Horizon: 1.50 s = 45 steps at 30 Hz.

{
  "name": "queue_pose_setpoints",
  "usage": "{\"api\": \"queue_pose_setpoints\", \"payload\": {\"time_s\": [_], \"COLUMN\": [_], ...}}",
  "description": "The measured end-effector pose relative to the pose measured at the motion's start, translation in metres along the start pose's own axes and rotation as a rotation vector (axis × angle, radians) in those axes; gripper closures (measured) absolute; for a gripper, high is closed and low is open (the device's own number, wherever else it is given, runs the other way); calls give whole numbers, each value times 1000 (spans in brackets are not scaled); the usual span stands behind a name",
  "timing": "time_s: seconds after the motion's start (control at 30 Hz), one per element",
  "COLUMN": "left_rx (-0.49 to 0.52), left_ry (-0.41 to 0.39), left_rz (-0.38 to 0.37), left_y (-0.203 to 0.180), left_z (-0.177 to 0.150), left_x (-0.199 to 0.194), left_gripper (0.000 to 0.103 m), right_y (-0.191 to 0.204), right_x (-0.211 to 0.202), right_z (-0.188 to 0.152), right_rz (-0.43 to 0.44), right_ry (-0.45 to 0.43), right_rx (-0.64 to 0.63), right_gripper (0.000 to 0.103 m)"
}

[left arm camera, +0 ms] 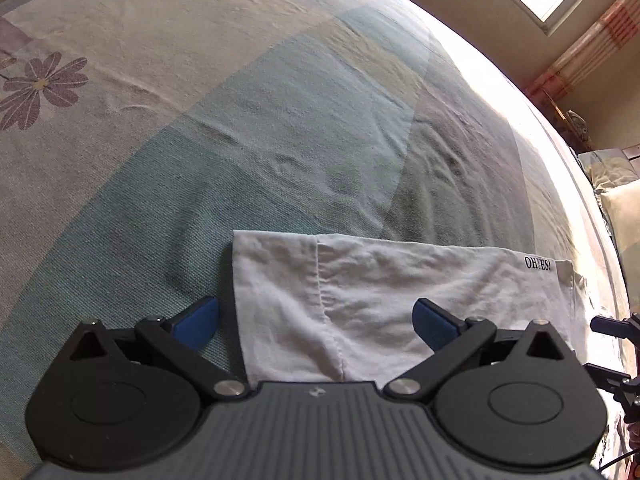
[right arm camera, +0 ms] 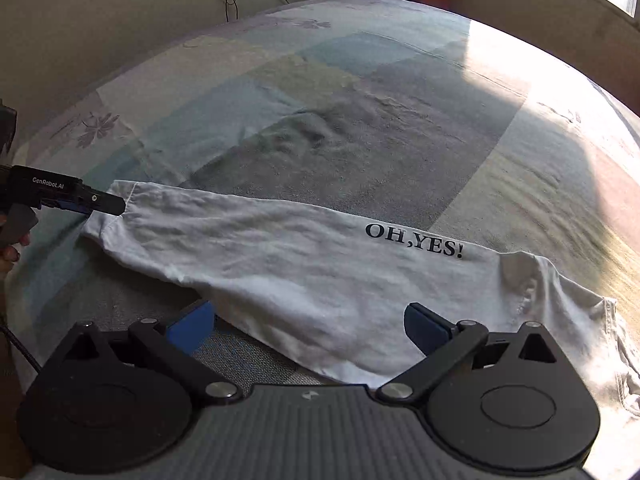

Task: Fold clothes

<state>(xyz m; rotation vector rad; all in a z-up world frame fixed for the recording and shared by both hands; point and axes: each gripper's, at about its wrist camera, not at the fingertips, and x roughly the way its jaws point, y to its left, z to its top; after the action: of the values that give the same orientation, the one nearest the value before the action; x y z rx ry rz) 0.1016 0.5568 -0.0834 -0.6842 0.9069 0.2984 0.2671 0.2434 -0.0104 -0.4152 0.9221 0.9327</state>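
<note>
Now, folded white shirt (right arm camera: pixel 304 276) on bed, both hand-held grippers (left arm camera: pixel 316 320) (right arm camera: pixel 308 328) wide open, empty, hovering over its edge

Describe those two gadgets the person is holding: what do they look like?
Both look alike: the left gripper and right gripper have black linkage arms, round black discs, a ribbed grey body and blue fingertip pads. The left one's side reads "GenRobot.AI".

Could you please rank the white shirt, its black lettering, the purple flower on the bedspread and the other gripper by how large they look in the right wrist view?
1. White shirt, by far the largest.
2. Black lettering.
3. Left gripper and purple flower: too alike to rank, and the gripper is cut off at the frame edge.
</note>
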Motion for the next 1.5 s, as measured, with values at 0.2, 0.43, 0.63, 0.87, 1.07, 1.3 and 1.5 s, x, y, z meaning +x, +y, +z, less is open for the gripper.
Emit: {"api": "queue_pose_setpoints", "payload": {"time_s": [0.2, 0.43, 0.63, 0.87, 1.07, 1.3, 1.5], "left_rx": [-150, -140, -2, 128, -45, -104, -87], "left_ry": [78, 93, -9, -12, -59, -83, -98], "left_rz": [-200, -178, 117, 392, 356, 330, 323], "left_y": [31, 31, 3, -7, 12, 22, 23], "left_z": [31, 37, -2, -38, -51, -62, -60], "left_x": [8, 3, -35, -62, -73, -81, -88], "left_gripper": [1, 1, 1, 1, 1, 1, 1], "right_y": [7, 14, 44, 112, 157, 187, 195], "right_x": [11, 22, 57, 107, 151, 173, 170], "right_z": [1, 18, 66, 127, 166, 158, 177], "right_rz": [26, 118, 364, 446, 514, 515, 457], "right_ry": [27, 24, 100, 103, 133, 200, 96], "right_rx": [4, 2, -209, -619, -755, -940, -898], "right_gripper": [0, 0, 0, 30, 52, 89, 100]}}
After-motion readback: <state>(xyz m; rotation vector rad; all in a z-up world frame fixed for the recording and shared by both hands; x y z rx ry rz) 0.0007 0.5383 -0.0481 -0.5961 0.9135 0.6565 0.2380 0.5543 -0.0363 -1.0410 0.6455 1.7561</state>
